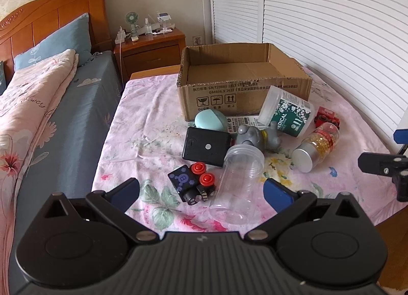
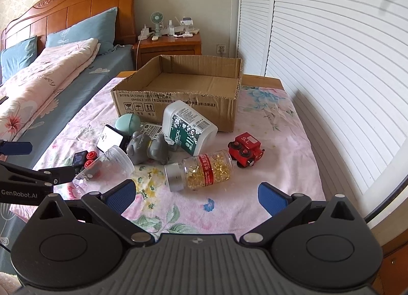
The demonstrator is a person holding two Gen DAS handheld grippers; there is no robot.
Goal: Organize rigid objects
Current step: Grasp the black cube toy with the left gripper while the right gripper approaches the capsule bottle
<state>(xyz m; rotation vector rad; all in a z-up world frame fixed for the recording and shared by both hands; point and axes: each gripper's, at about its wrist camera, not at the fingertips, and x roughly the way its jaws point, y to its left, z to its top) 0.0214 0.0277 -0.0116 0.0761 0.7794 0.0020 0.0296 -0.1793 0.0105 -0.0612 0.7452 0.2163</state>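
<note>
Clear plastic jar [image 1: 238, 180] lies on its side on the floral bench [image 1: 142, 126], right of the black toy train [image 1: 192, 184], between the wide-open, empty left tongs [image 1: 201, 193]. Right wrist view: capsule bottle [image 2: 201, 171] lies just beyond the spread, empty right tongs [image 2: 196, 196]; cardboard box [image 2: 178, 98] sits far.

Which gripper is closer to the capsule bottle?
Right. The right gripper hovers just before the capsule bottle; the left gripper faces the clear jar, farther left.
</note>
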